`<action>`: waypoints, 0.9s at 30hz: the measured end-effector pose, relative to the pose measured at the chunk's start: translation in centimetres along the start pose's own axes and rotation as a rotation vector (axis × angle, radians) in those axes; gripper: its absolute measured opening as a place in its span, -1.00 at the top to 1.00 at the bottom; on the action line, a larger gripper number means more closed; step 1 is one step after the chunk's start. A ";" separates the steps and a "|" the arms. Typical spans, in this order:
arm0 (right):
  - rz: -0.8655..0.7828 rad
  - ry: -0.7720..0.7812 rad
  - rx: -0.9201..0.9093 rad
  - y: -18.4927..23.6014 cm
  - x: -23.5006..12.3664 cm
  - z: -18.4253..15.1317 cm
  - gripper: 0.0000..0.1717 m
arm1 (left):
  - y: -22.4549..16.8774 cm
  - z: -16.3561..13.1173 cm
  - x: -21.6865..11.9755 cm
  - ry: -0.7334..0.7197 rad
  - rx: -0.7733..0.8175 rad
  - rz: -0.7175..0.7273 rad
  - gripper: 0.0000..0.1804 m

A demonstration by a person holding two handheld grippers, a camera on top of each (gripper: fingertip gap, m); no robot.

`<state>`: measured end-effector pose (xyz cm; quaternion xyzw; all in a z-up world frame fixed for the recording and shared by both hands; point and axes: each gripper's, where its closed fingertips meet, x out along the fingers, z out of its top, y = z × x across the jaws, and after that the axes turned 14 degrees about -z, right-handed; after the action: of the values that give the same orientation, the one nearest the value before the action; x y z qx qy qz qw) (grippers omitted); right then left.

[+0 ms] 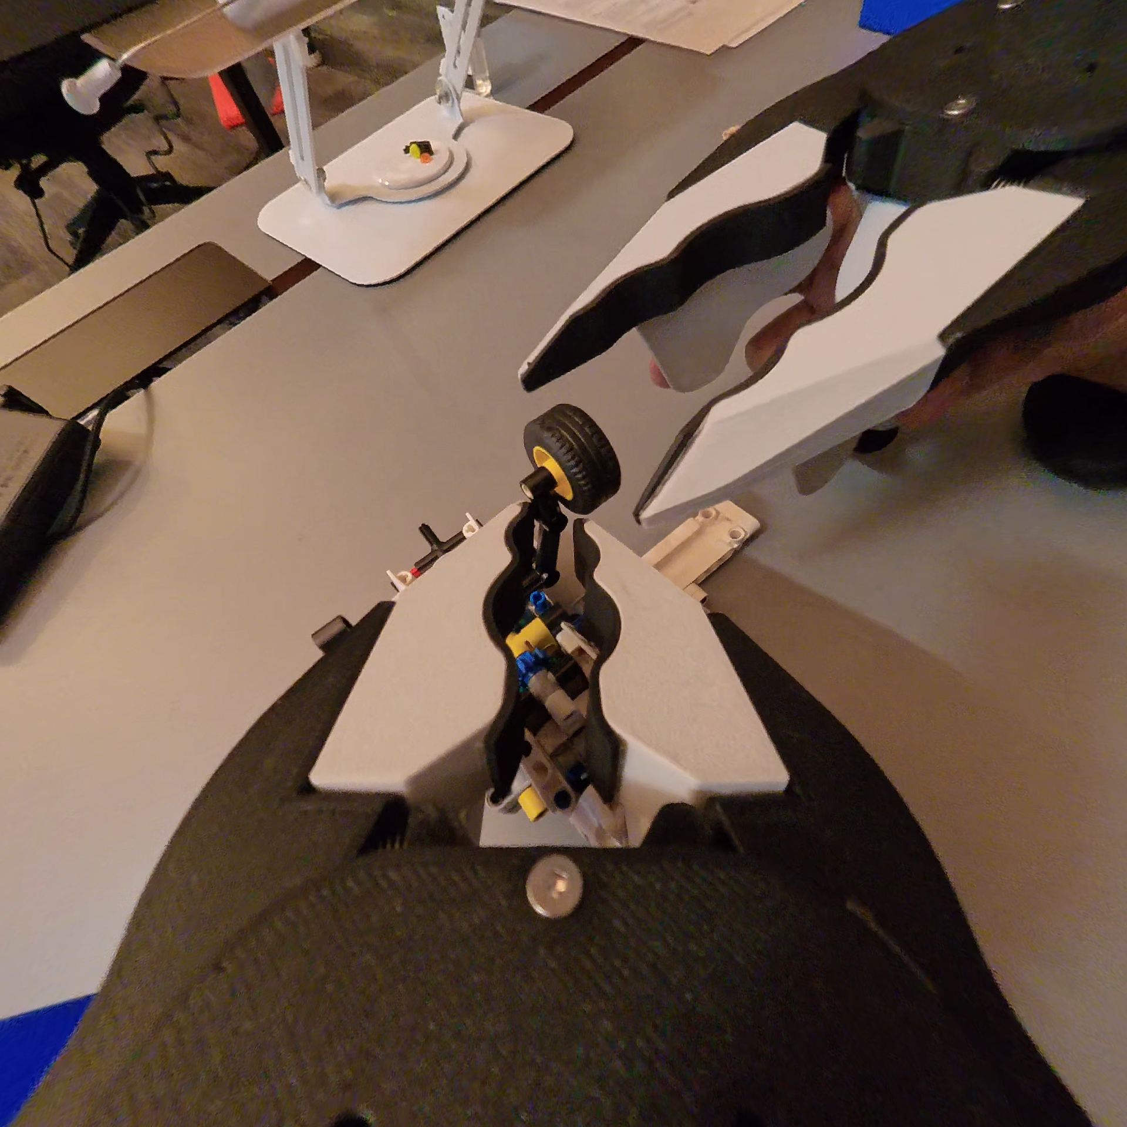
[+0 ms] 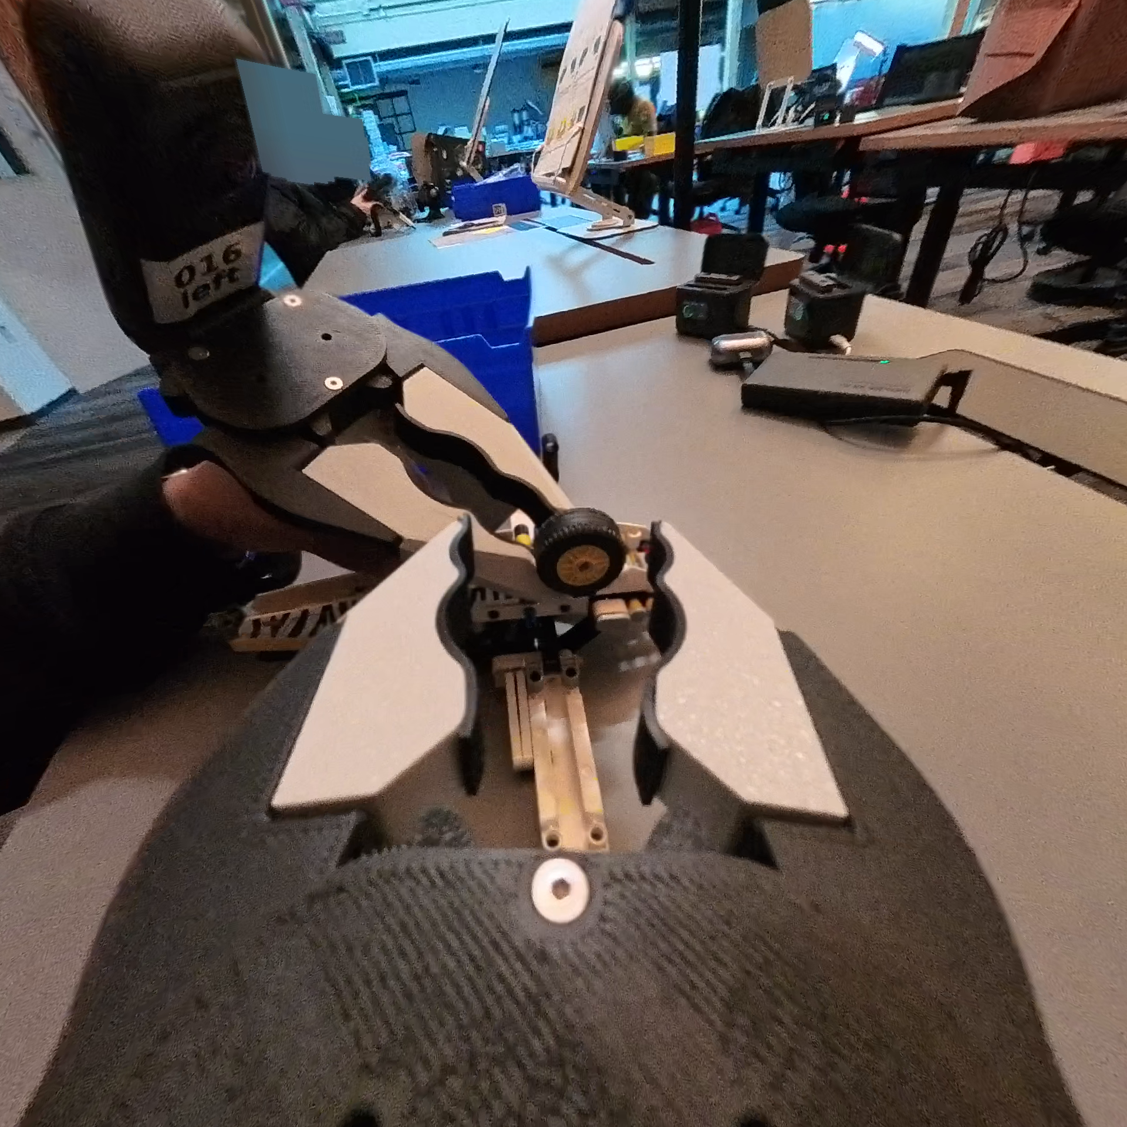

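In the left wrist view my left gripper (image 1: 550,518) is shut on a black link arm (image 1: 544,530) that carries a black tyre with a yellow hub (image 1: 576,457) just past the fingertips. Under its fingers lies a brick-built model (image 1: 549,658) of white, yellow, blue and black parts. My right gripper (image 1: 582,448) comes in from the upper right, open, with its tips either side of the wheel. In the right wrist view the wheel (image 2: 579,552) stands between the open fingers of my right gripper (image 2: 561,533), and neither pad touches it. The left gripper (image 2: 536,518) reaches the wheel from the left.
A white beam panel (image 1: 701,549) and a black axle with white connectors (image 1: 436,546) lie on the grey table beside the model. A white stand base (image 1: 415,201) is farther off. A blue bin (image 2: 475,341), a black power brick (image 2: 835,384) and chargers (image 2: 719,293) stand behind.
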<state>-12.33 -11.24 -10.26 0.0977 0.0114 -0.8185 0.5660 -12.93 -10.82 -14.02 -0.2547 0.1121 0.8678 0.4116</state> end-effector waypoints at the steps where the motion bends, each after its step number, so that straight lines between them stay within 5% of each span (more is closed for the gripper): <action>1: 0.016 0.014 0.018 0.1 0.1 -0.2 0.34 | 0.1 0.0 0.1 -0.001 0.001 0.005 0.89; 5: 0.070 0.052 0.075 0.7 0.8 -0.7 0.36 | 0.4 -0.7 0.4 0.055 0.021 0.043 0.80; 9: 0.053 0.075 0.068 0.5 0.7 -0.9 0.66 | 0.5 -0.5 0.4 0.054 0.060 0.067 0.84; 22: 0.023 0.113 0.190 0.4 -0.5 -0.5 0.66 | -0.2 0.5 0.5 0.023 0.070 0.120 0.97; 27: 0.116 0.174 0.490 0.0 -1.9 -0.8 0.67 | -0.2 0.5 0.8 0.045 0.085 0.164 0.96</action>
<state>-11.53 -9.40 -10.69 0.3022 -0.1440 -0.7517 0.5683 -13.39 -9.90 -14.00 -0.2467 0.1785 0.8870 0.3472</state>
